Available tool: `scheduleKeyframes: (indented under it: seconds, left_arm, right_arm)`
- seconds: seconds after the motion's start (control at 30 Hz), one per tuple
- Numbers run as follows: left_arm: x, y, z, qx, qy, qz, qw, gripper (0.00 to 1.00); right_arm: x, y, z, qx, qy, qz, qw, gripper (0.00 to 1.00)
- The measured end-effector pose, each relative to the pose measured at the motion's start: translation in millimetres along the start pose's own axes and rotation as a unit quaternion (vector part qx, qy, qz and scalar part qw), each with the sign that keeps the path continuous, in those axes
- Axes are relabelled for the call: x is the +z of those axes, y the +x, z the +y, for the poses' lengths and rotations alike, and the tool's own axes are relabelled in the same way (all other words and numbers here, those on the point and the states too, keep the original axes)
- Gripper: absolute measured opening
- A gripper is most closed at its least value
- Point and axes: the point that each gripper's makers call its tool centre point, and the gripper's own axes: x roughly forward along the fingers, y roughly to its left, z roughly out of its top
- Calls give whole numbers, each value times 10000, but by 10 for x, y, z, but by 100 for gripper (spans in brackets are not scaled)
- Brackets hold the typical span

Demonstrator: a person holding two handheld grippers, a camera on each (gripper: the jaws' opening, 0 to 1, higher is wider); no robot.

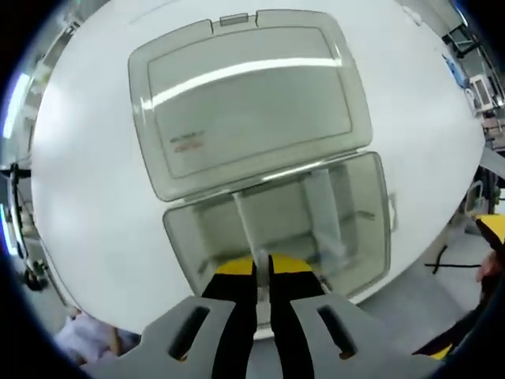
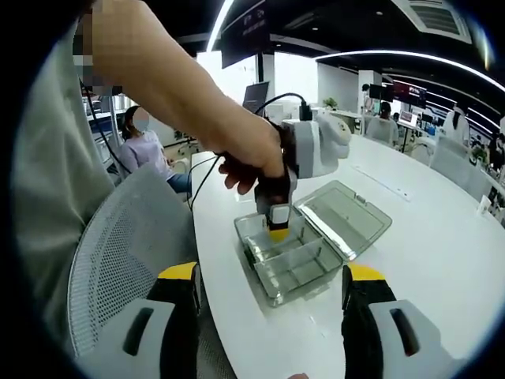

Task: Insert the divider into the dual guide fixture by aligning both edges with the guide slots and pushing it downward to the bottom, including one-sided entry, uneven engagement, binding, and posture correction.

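A clear plastic box (image 1: 384,237) lies on the white table (image 1: 87,181) with its hinged lid (image 1: 245,103) folded flat open behind it. My left gripper (image 1: 262,264), black jaws with yellow tips, is shut on the top edge of a thin clear divider (image 1: 243,221) that stands in the left part of the box. A second clear divider (image 1: 322,209) stands to its right. In the right gripper view a hand holds the left gripper (image 2: 278,230) down in the box (image 2: 293,272). My right gripper (image 2: 271,275) hangs well short of the box, jaws wide apart and empty.
A grey mesh chair (image 2: 118,253) stands at the table's near edge on the left. Someone sits at the far left (image 2: 146,146). The table (image 2: 442,237) stretches bare to the right of the open lid (image 2: 347,212). Floor and cables (image 1: 450,264) show past the table edge.
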Motion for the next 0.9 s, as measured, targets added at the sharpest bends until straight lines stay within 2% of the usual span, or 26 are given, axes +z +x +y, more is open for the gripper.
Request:
scheduleKeyframes:
  seconds: [0.5,0.73,0.9]
  left_arm:
    - [-6,47,16,-58,-22,-96,9999,2]
    - [8,49,3,-317,-17,-385,9988,4]
    - [37,46,-12,-393,18,-525,9978,6]
  right_arm:
    - [-15,-3,-5,-4,31,-4,10000,71]
    - [-17,0,-7,-10,44,-8,10000,71]
    - [-7,10,-4,-3,63,-24,10000,71]
